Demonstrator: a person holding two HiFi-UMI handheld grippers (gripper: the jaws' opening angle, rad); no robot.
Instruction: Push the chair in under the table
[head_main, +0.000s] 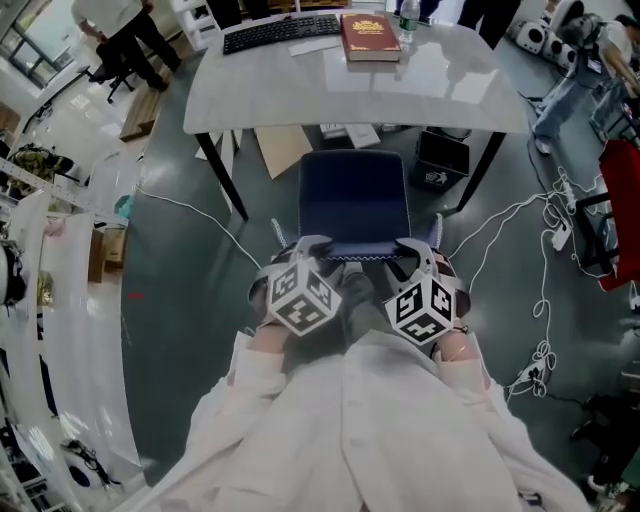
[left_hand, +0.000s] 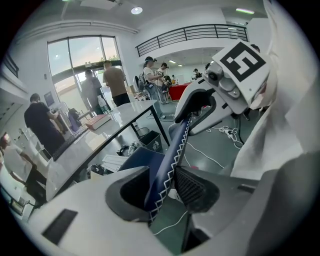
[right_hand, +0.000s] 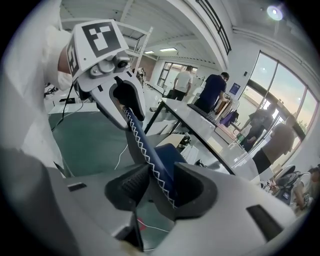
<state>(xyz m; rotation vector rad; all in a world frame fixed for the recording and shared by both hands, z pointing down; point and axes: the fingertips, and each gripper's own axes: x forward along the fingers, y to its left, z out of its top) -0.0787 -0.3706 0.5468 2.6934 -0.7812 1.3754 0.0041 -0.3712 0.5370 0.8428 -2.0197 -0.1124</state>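
Observation:
A dark blue chair (head_main: 354, 198) stands in front of a white table (head_main: 300, 88), its seat's far edge at the table's near edge. My left gripper (head_main: 303, 243) is shut on the left end of the backrest's top edge. My right gripper (head_main: 413, 247) is shut on the right end. In the left gripper view the stitched backrest (left_hand: 175, 150) runs up between the jaws of that gripper (left_hand: 162, 187) towards the other gripper. The right gripper view shows the same backrest (right_hand: 142, 145) clamped in the right gripper (right_hand: 160, 182).
On the table lie a keyboard (head_main: 280, 33), a red book (head_main: 370, 37) and a bottle (head_main: 407, 15). Under it sit a black box (head_main: 440, 160) and cardboard (head_main: 280, 150), between black legs (head_main: 222, 175). White cables (head_main: 545, 290) trail on the floor at right. People stand beyond the table.

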